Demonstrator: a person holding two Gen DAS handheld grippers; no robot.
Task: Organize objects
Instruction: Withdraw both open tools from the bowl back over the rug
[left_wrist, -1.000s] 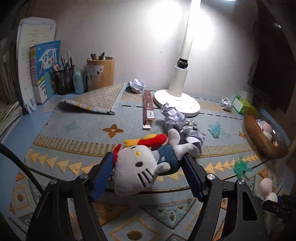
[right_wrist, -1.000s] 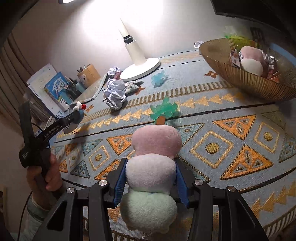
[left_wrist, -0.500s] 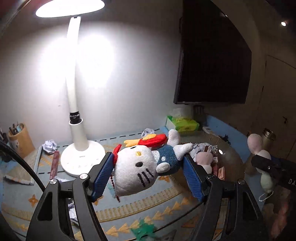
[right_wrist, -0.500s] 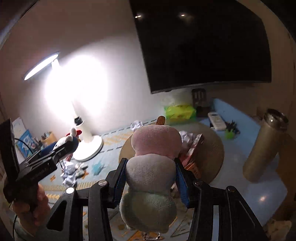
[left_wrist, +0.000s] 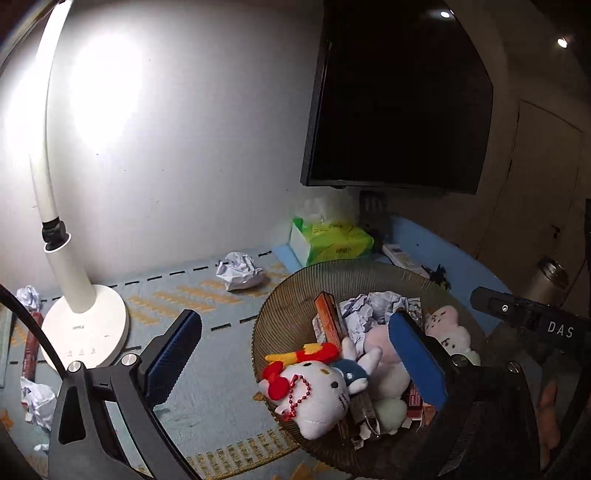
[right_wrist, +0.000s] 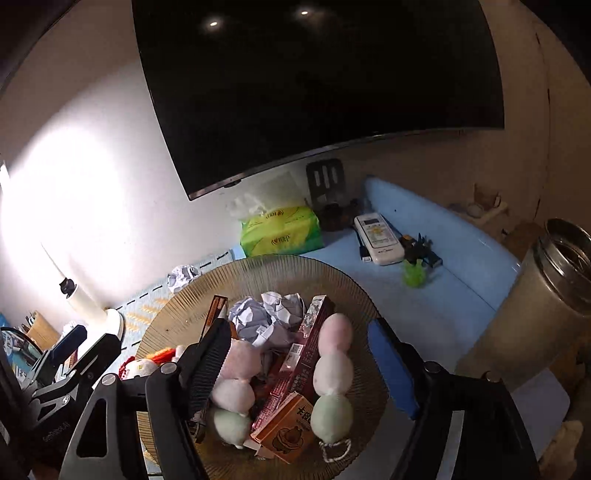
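The basket (right_wrist: 258, 273), a wide, ribbed, brown bowl, sat on the patterned mat (left_wrist: 207, 384) and served as the landmark. Behind it stood a green tissue pack (right_wrist: 280, 230); to its left stood a white desk lamp (left_wrist: 85, 321). Inside lay a white cat plush (left_wrist: 317, 391) at the near left rim, a pink, white and green dumpling plush (right_wrist: 332, 373) at the right, crumpled paper (right_wrist: 266, 317) in the middle and an orange carton (right_wrist: 284, 428) at the front. Above the basket, the left gripper (left_wrist: 295, 362) was opening, its jaws clear of the cat plush. The right gripper (right_wrist: 299, 369) was opening too, the dumpling plush lying loose between its jaws.
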